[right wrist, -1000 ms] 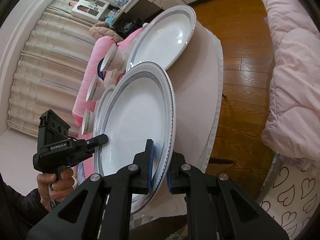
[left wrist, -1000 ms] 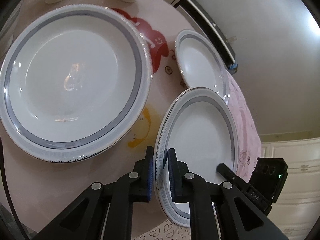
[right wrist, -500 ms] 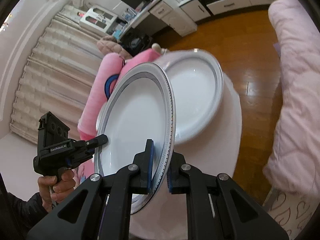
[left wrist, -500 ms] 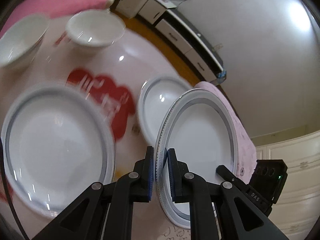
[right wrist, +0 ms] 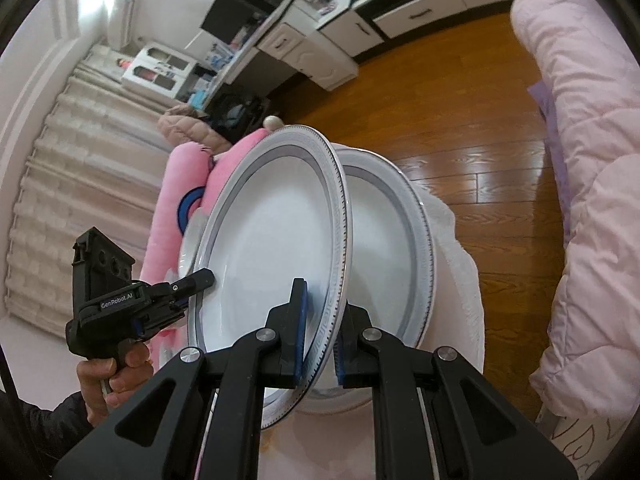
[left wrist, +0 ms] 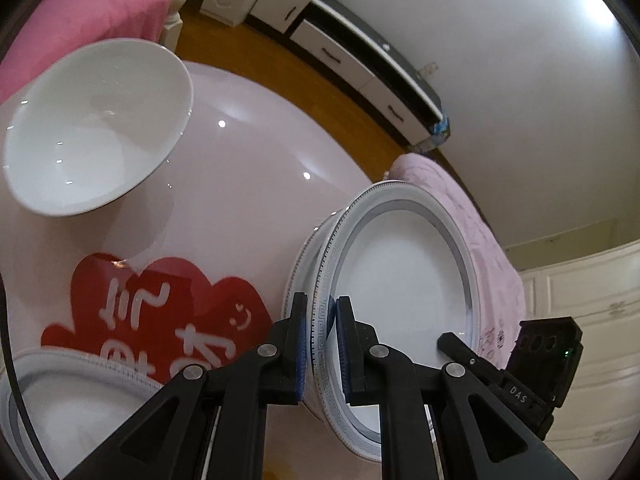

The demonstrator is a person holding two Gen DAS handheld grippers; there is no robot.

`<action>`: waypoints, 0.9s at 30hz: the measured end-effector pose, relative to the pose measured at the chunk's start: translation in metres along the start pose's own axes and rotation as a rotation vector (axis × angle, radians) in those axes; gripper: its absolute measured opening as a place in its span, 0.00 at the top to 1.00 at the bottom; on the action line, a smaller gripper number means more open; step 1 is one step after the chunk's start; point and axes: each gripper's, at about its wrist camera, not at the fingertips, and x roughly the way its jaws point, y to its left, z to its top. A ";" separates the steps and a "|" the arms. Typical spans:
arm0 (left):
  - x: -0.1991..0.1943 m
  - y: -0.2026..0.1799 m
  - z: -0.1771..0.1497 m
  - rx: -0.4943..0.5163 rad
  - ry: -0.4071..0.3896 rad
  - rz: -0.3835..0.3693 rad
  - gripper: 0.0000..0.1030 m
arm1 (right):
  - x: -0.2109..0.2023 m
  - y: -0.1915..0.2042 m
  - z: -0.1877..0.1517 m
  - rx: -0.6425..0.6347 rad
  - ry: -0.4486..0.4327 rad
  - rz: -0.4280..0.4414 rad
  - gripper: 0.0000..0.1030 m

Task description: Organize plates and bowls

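Note:
One white plate (left wrist: 400, 292) with a grey band and key-pattern rim is held tilted between both grippers. My left gripper (left wrist: 322, 312) is shut on its near rim. On the opposite rim my right gripper (right wrist: 322, 308) is shut too. Each view shows the other gripper: the right one (left wrist: 450, 340) and the left one (right wrist: 200, 278), in a person's hand. The held plate (right wrist: 272, 248) hangs just above a matching plate (right wrist: 392, 240) lying on the table; whether they touch is hidden. A white bowl (left wrist: 96, 132) stands to the left.
A large plate (left wrist: 60, 400) lies at the lower left on the round table (left wrist: 248, 152), beside a red print (left wrist: 160, 312). A pink quilt (right wrist: 580, 200) is beyond the table's edge, with wooden floor (right wrist: 440, 120) and low cabinets (left wrist: 360, 64) behind.
Both grippers carried the plate across the table, away from the large plate. It now hangs over the smaller matching plate, and the bowl has come close in the left wrist view.

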 end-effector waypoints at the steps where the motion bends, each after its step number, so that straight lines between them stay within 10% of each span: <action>1: 0.005 0.001 0.005 0.002 0.009 0.000 0.91 | 0.001 -0.002 0.001 0.006 -0.001 -0.005 0.90; 27: 0.025 -0.066 -0.010 0.086 -0.021 0.144 0.86 | 0.007 -0.009 0.020 0.017 0.045 -0.085 0.84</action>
